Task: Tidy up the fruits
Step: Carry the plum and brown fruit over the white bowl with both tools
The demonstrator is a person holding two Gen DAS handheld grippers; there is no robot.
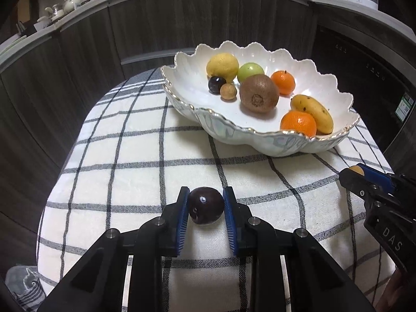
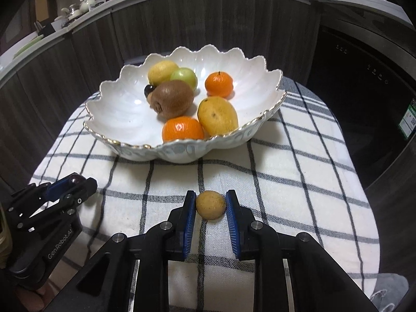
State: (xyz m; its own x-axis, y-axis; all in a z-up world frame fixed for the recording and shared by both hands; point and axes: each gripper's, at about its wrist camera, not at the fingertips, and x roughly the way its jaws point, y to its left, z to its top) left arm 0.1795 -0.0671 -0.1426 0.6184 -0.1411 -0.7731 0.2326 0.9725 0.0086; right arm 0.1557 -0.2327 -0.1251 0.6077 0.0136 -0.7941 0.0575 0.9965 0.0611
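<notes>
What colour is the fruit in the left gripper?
Dark purple plum, clearest in the left wrist view.

Dark wood-panelled counter [image 1: 182, 18] behind checked tablecloth [image 1: 145, 156]

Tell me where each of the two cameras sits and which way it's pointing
Left wrist: on the left gripper, looking forward over its fingers clamping a dark plum, toward the scalloped bowl; the right gripper shows at right.
Right wrist: on the right gripper, clamping a small tan fruit; the left gripper shows at left.
Shared: bowl, checked cloth, both grippers.
</notes>
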